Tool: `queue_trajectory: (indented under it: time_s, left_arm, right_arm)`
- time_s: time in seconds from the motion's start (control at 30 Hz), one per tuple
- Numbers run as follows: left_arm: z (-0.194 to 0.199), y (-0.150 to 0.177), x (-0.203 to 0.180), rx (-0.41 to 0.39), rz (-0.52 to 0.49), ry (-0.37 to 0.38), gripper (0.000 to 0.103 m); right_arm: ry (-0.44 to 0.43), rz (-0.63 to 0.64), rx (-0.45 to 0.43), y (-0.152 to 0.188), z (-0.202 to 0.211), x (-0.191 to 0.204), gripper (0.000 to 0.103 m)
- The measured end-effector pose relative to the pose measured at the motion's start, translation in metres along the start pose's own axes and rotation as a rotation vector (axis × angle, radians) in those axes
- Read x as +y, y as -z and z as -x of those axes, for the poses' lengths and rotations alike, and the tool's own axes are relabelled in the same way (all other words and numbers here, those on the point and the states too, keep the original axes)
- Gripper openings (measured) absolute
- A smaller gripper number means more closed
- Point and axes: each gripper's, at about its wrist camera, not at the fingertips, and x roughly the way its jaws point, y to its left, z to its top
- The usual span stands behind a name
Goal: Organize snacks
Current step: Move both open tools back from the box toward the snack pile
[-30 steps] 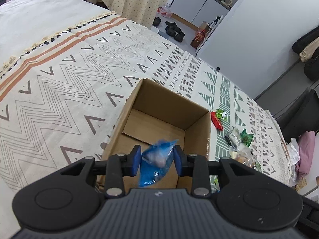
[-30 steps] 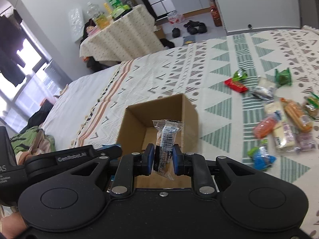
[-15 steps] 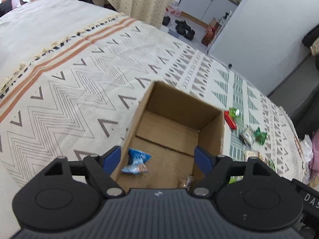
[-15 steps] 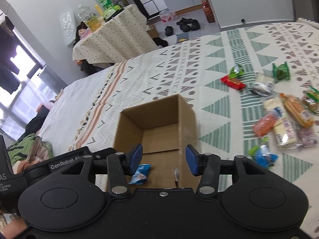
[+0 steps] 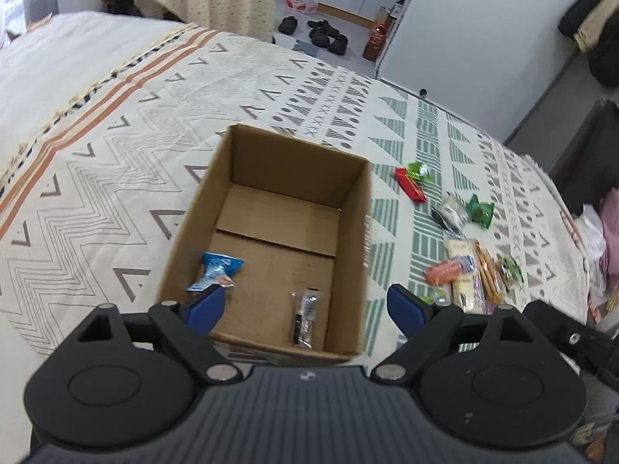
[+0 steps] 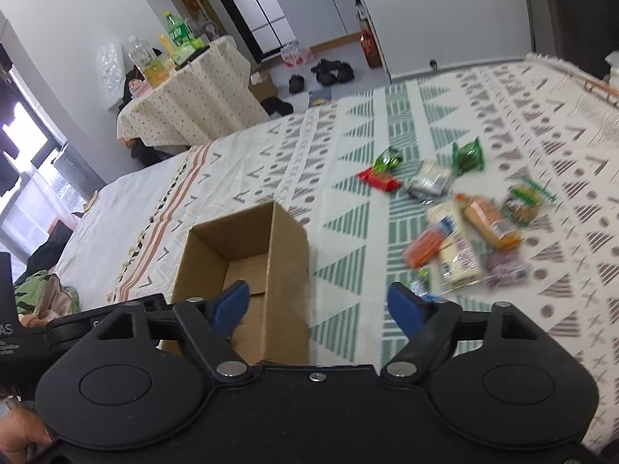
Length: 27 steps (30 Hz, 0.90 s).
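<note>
**Both snacks in the box, jaws empty**

In the left wrist view, the cardboard box [image 5: 271, 239] on the bedspread [image 5: 96, 147] holds a blue packet [image 5: 216, 270] and a clear packet [image 5: 305, 317]; the left gripper [image 5: 305, 307], jaws just opening, grips nothing.

In the right wrist view, the right gripper [image 6: 319, 307], likewise just opening, is empty; loose snacks [image 6: 464, 232] lie right of the box.

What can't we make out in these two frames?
- Box floor, right wrist view: near part hidden by the right gripper; the blue packet and clear packet show only in the left wrist view.
- Snack pile, right wrist view: motion-blurred, labels unreadable.
- Pile's near edge, left wrist view: hidden behind the left gripper.
- Both grippers' jaws, just opened, hold nothing.
</note>
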Motion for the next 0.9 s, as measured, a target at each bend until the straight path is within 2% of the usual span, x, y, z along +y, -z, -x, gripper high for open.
queue_trajectory:
  time_s: [0.13,0.23,0.43,0.67,0.9]
  left_arm:
    - [0.004,0.006,-0.018,0.008,-0.034,0.011,0.096]
    - [0.007,0.009,-0.029,-0.008,-0.044,0.021,0.101]
    - [0.011,0.014,-0.050,-0.032,-0.060,0.028,0.103]
    - [0.009,0.018,-0.070,-0.041,-0.075,0.021,0.103]
    - [0.002,0.023,-0.092,-0.007,-0.094,0.047,0.103]
  right_arm:
    - [0.014,-0.002,-0.029,-0.002,0.014,-0.014,0.087]
    - [0.025,-0.001,-0.052,-0.003,0.024,-0.024,0.097]
    - [0.026,0.009,-0.065,-0.001,0.038,-0.042,0.100]
    - [0.070,-0.015,-0.077,0.000,0.049,-0.070,0.103]
    - [0.079,-0.053,-0.081,0.002,0.053,-0.103,0.103]
